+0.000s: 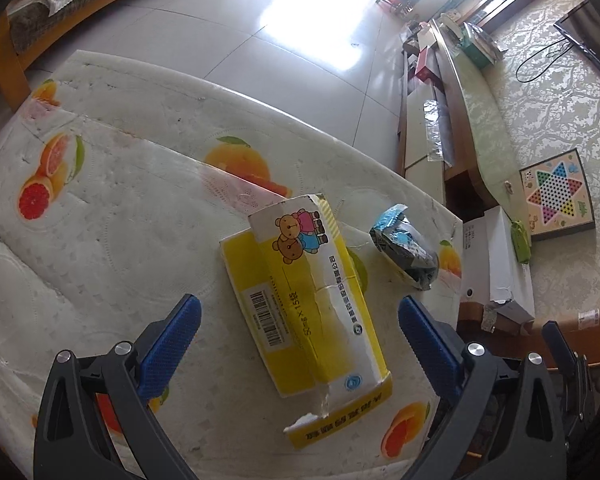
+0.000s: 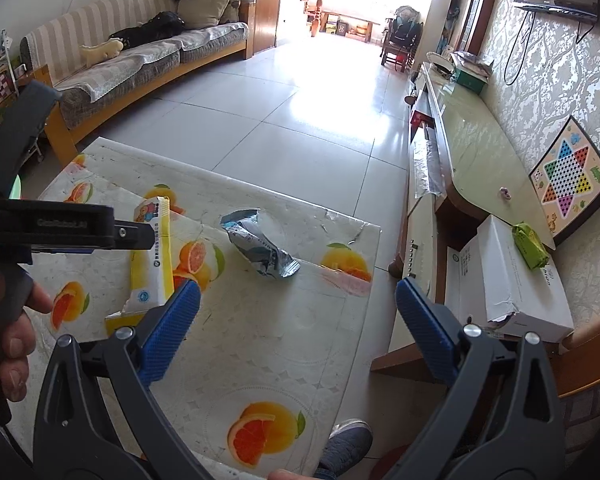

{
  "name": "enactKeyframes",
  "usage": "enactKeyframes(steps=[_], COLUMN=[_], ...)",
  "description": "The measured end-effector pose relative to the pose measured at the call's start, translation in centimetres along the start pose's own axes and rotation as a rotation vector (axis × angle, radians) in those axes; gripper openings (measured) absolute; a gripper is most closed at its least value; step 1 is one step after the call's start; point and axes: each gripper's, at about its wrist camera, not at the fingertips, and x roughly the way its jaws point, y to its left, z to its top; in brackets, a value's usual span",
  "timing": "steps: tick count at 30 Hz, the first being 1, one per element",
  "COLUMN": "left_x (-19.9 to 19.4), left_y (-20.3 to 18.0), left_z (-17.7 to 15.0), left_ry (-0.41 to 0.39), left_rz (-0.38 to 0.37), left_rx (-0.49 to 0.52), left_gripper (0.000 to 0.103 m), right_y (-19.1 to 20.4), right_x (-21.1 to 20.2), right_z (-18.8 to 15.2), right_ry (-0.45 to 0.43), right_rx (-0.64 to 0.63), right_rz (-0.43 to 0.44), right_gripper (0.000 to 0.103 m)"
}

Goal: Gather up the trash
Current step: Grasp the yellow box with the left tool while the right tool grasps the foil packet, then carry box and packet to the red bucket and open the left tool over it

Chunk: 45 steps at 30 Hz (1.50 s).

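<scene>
A torn yellow and white carton with cartoon bears point(image 1: 306, 308) lies flat on the fruit-print tablecloth point(image 1: 112, 216). My left gripper point(image 1: 300, 344) is open and hangs just above the carton, its blue fingers on either side of it. A crumpled blue and silver wrapper point(image 1: 406, 250) lies to the right of the carton. In the right wrist view the carton point(image 2: 152, 264) is at the left and the wrapper point(image 2: 260, 250) at mid-table. My right gripper point(image 2: 298, 320) is open and empty, above the table's near right part, short of the wrapper.
The table's right edge point(image 2: 364, 308) drops to a tiled floor. A low TV cabinet point(image 2: 472, 152) runs along the right wall, with a white box point(image 2: 512, 280) and a checkers board point(image 2: 572, 176). A sofa point(image 2: 140, 60) stands far left. A shoe point(image 2: 348, 440) is below the table edge.
</scene>
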Motion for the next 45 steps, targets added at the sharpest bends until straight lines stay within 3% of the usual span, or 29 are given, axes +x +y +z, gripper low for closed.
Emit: enactKeyframes(steps=[6, 9, 12, 16, 21, 24, 26, 29, 37, 45], left_x=[3.0, 3.0, 2.7, 1.1, -0.4, -0.6, -0.8, -1.3, -4.1, -10.2], left_y=[0.7, 0.6, 1.3, 2.0, 2.1, 3.3, 3.7, 4.4, 5.2, 5.3], left_z=[0.6, 0.9, 1.1, 1.4, 2.0, 2.0, 1.7, 1.4, 0.7, -0.7], left_ry=[0.018, 0.009, 0.017, 0.002, -0.018, -0.003, -0.001, 0.003, -0.022, -0.096], left_rz=[0.064, 0.097, 0.082, 0.048, 0.053, 0.04, 0.033, 0.022, 0.013, -0.011], left_rx=[-0.083, -0.058, -0.052, -0.005, 0.073, 0.054, 0.054, 0.055, 0.1, 0.149], left_gripper=[0.089, 0.072, 0.065, 0.042, 0.042, 0.042, 0.042, 0.041, 0.041, 0.042], right_y=[-0.9, -0.3, 0.7, 2.5, 3.7, 4.0, 4.1, 4.1, 3.3, 3.6], right_x=[3.2, 4.5, 5.8, 7.9, 10.3, 11.3, 11.8, 11.7, 8.3, -0.9], right_z=[-0.2, 0.2, 0.9, 1.8, 2.6, 2.7, 2.6, 2.5, 2.4, 2.2], right_ry=[0.018, 0.015, 0.005, 0.012, 0.058, 0.091, 0.119, 0.126, 0.1, -0.019], right_rx=[-0.013, -0.031, -0.05, -0.093, -0.119, -0.115, -0.118, -0.103, -0.024, 0.053], right_rz=[0.025, 0.05, 0.069, 0.07, 0.069, 0.08, 0.08, 0.076, 0.05, -0.005], right_gripper=[0.097, 0.097, 0.097, 0.097, 0.092, 0.072, 0.05, 0.035, 0.033, 0.032])
